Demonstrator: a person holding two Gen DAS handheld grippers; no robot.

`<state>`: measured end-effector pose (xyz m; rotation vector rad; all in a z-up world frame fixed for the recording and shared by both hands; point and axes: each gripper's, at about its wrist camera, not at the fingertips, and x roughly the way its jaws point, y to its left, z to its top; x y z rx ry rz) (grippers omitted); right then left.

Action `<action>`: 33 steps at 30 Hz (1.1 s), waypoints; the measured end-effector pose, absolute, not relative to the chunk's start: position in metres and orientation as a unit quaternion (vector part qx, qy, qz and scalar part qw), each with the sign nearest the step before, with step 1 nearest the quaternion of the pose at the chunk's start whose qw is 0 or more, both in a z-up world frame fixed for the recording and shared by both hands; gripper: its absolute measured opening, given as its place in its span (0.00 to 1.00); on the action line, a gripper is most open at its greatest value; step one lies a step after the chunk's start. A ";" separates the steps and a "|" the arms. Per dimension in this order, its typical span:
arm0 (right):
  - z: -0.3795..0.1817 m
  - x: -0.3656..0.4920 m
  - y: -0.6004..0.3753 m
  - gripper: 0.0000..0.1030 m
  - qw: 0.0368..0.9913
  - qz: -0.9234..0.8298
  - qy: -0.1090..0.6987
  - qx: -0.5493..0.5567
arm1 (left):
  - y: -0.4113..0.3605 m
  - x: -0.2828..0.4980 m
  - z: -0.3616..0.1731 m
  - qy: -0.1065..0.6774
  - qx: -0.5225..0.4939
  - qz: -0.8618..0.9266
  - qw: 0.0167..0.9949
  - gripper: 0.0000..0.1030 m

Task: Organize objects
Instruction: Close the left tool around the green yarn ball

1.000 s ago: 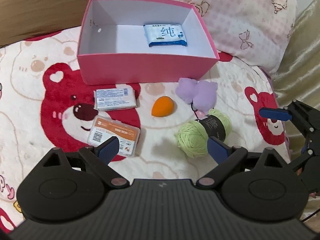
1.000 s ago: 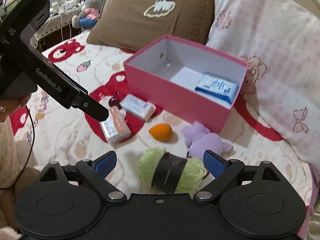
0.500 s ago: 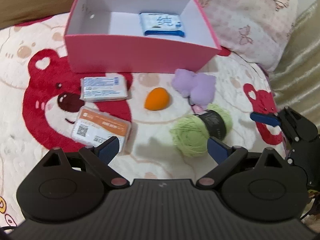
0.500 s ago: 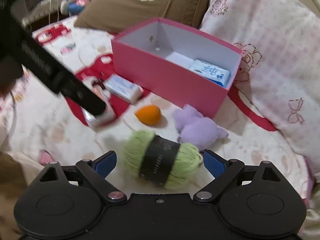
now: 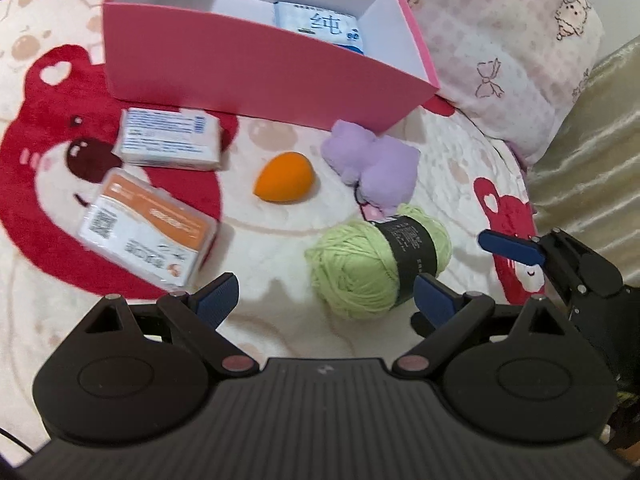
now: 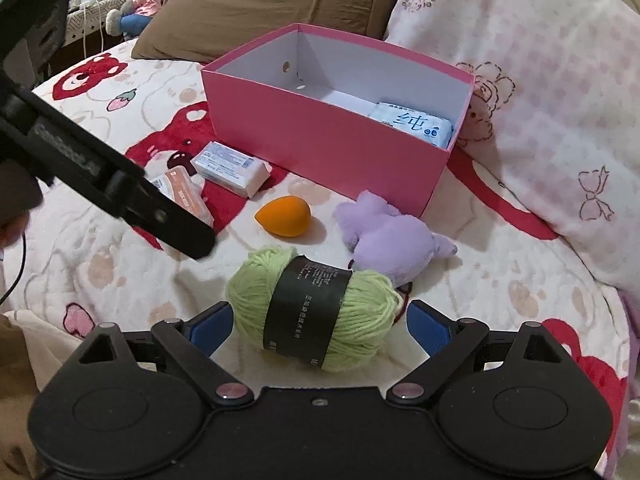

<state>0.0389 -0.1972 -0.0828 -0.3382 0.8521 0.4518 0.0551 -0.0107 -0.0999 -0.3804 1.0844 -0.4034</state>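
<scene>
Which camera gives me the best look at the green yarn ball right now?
The right wrist view: the green yarn ball sits centred, sharp and close, its label facing the camera. The left wrist view shows it whole but off-centre and slightly blurred.

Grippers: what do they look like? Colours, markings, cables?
Both match: left gripper and right gripper have matte black linkage arms, round black housings, ribbed bodies, silver pivot pins and blue fingertip pads. The left's side carries pale, blurred lettering. A thin black cable hangs beside it.

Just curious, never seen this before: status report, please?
Both grippers open, left gripper, right gripper. Green yarn between right's fingers, not gripped. One wipes pack in pink box. Nothing blocking.
</scene>
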 end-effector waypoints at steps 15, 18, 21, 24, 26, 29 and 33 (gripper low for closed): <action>-0.121 0.062 -0.216 0.93 0.862 0.219 0.450 -0.081 | -0.036 0.062 -0.121 0.491 -0.181 -0.223 0.823 0.89; -0.125 0.061 -0.208 0.93 0.861 0.229 0.443 -0.099 | -0.034 0.067 -0.126 0.489 -0.188 -0.231 0.820 0.86; -0.127 0.063 -0.204 0.93 0.863 0.231 0.436 -0.108 | -0.033 0.072 -0.133 0.497 -0.200 -0.236 0.811 0.80; -0.128 0.067 -0.204 0.93 0.866 0.227 0.433 -0.100 | -0.030 0.076 -0.143 0.506 -0.216 -0.239 0.800 0.67; -0.131 0.070 -0.205 0.93 0.868 0.224 0.434 -0.091 | -0.028 0.078 -0.149 0.505 -0.222 -0.237 0.799 0.66; -0.134 0.074 -0.204 0.93 0.870 0.218 0.434 -0.088 | -0.022 0.084 -0.157 0.503 -0.246 -0.239 0.793 0.65; -0.134 0.077 -0.203 0.93 0.875 0.209 0.430 -0.078 | -0.018 0.088 -0.161 0.498 -0.258 -0.240 0.792 0.65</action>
